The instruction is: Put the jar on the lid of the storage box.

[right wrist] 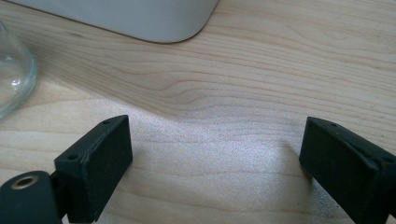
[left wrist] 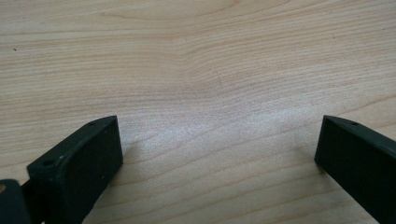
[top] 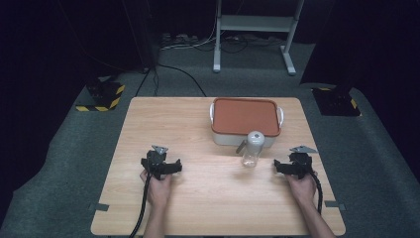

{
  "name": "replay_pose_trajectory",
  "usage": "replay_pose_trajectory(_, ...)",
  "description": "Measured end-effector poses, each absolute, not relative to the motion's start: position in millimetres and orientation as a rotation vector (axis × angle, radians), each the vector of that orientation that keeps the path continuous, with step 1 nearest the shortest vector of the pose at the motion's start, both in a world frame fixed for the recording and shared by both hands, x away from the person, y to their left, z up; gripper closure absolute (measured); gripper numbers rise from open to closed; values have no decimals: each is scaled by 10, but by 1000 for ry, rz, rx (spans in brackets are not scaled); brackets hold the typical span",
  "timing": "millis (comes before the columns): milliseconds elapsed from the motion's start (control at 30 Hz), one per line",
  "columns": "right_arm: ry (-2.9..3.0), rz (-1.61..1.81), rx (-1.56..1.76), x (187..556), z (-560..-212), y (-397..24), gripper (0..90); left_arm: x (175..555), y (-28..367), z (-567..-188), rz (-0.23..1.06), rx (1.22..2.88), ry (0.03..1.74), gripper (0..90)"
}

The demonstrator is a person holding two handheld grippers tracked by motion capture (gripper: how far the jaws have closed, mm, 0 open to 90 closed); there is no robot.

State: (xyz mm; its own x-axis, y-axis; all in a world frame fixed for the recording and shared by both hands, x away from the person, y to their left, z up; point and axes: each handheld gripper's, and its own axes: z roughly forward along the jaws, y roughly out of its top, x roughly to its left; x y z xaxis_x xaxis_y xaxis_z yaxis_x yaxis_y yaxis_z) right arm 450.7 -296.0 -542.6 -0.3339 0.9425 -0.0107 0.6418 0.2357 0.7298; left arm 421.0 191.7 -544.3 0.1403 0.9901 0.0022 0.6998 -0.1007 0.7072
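A clear glass bottle with a pale cap stands upright on the wooden table, just in front of a white box with a terracotta lid. My left gripper rests low over the table's left half, jaws wide apart with bare wood between them. My right gripper sits to the right of the bottle, open and empty. In the right gripper view the bottle's glass base shows at the left edge and the box's white corner at the top.
Grey carpet surrounds the table. A white metal frame with cables stands beyond the far edge. Black stands with yellow-striped bases sit at the far left and far right. Bare wood lies between the two grippers.
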Motion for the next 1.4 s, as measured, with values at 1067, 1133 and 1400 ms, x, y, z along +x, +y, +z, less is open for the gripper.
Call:
replay_pose_trajectory(1067, 2119, 906, 1426, 4461, -5387, -2874, 42, 4210, 1920, -5443, 670, 1863, 1615, 7)
replay_pose_trajectory(1133, 2123, 921, 1421, 4451, -5372, -2870, 42, 4210, 1919, -5443, 669, 1863, 1616, 7)
replay_pose_trajectory(1400, 2157, 943, 1401, 4421, -5345, -2843, 41, 4210, 1919, -5443, 669, 1862, 1616, 8)
